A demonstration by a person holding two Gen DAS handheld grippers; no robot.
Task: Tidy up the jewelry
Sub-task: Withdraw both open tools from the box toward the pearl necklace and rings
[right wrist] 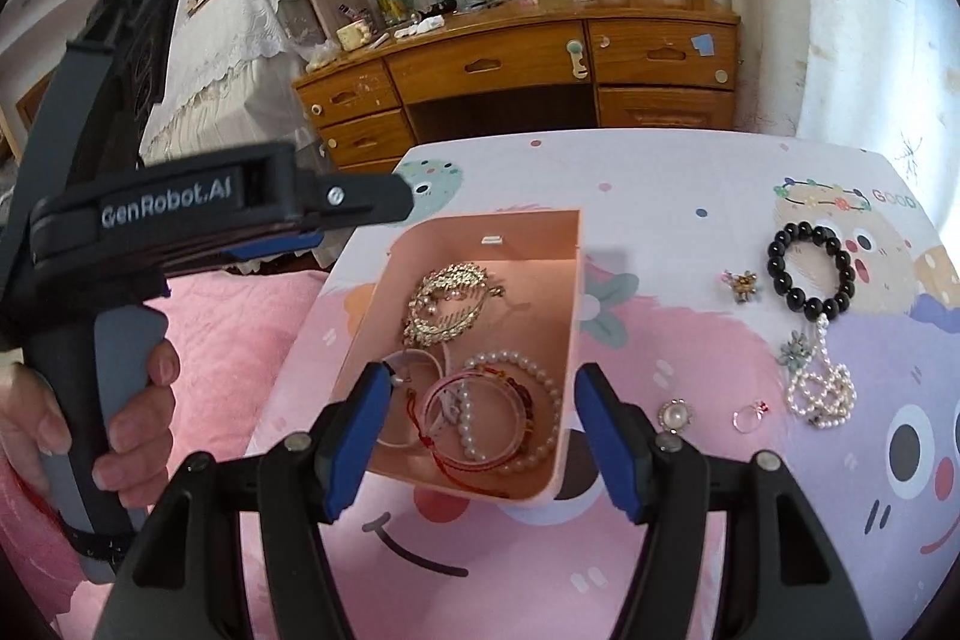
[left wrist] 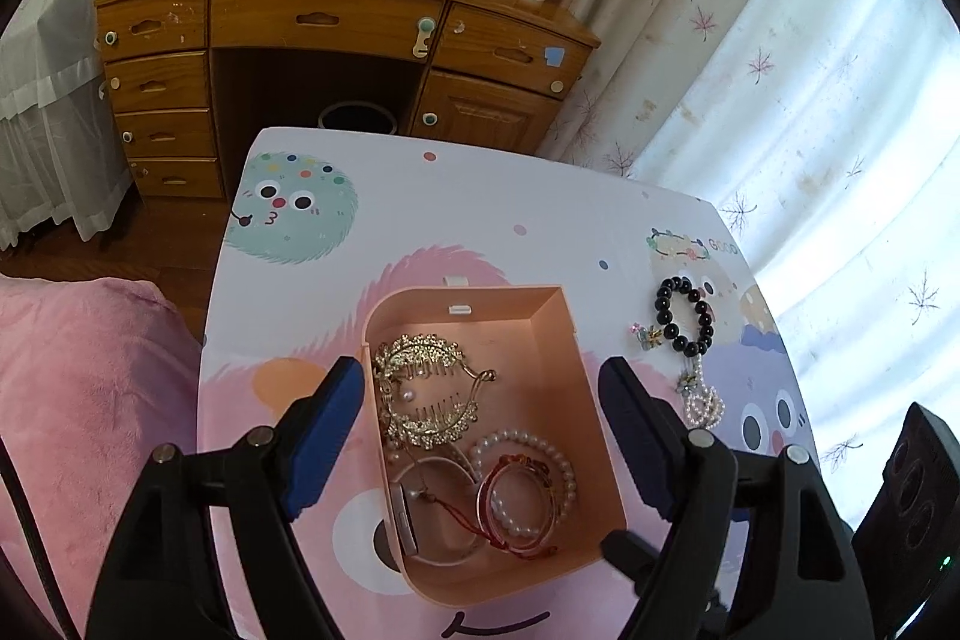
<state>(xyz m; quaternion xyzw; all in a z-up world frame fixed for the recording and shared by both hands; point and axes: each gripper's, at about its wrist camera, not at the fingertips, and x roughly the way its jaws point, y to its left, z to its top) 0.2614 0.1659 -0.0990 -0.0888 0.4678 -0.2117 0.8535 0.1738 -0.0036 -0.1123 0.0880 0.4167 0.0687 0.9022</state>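
The left gripper (left wrist: pixel 480 412) hangs spread over the pink box (right wrist: pixel 567 340), nothing between its pads; the gold hair comb (left wrist: pixel 426 391) and bracelets lie inside. The right gripper (right wrist: pixel 480 436) is spread too, empty, at the box's near end. Right of the box, the black bead bracelet (right wrist: pixel 813 271), pearl strand (right wrist: pixel 822 391), ring (right wrist: pixel 750 415) and brooch (right wrist: pixel 675 415) wait; a careless pinch could flick the small ring off the table (right wrist: pixel 690 172)

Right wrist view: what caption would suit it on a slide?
Open right gripper over a pink box of jewelry, with a black bracelet on the table.
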